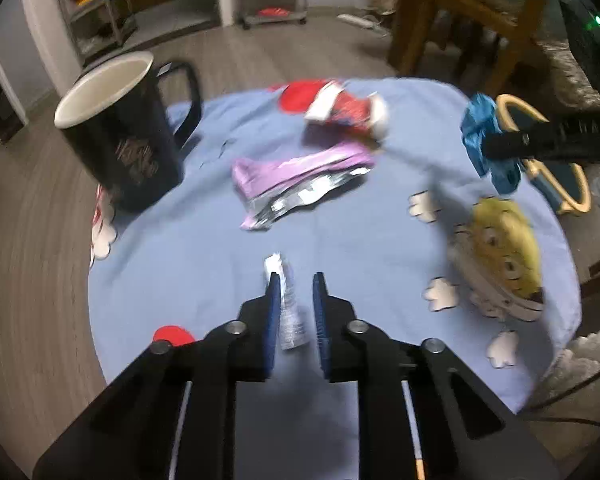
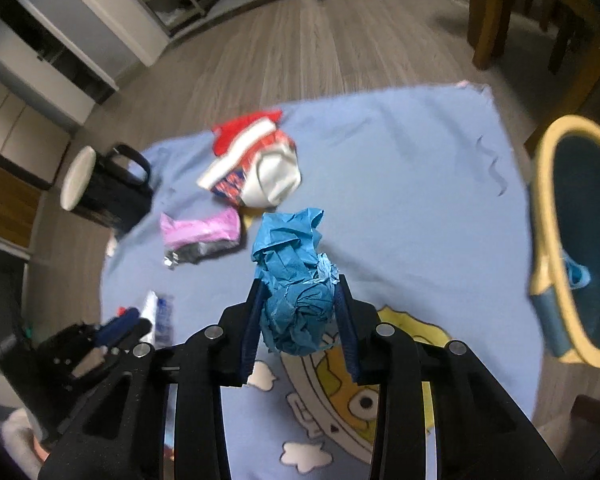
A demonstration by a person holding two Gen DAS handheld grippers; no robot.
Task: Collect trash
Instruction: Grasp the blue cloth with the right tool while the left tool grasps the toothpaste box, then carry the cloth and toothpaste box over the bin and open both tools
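Right gripper (image 2: 299, 312) clamps a crumpled blue paper wad (image 2: 294, 280) above the blue cartoon cloth (image 2: 400, 200), near the yellow-rimmed bin (image 2: 540, 216). Left gripper (image 1: 297, 312) is narrowly parted around a small white wrapper (image 1: 288, 312) lying on the cloth; contact unclear.

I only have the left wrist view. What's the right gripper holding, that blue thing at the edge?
Observer: The right gripper is shut on a crumpled blue paper, its top sticking out past the fingertips.
Operator: Where's the bin?
Observer: The blue basket with a yellow rim sits off the cloth's right edge, and some blue trash already lies inside.
Operator: And my left gripper?
Observer: The left gripper is over the small white wrapper, not yet closed.
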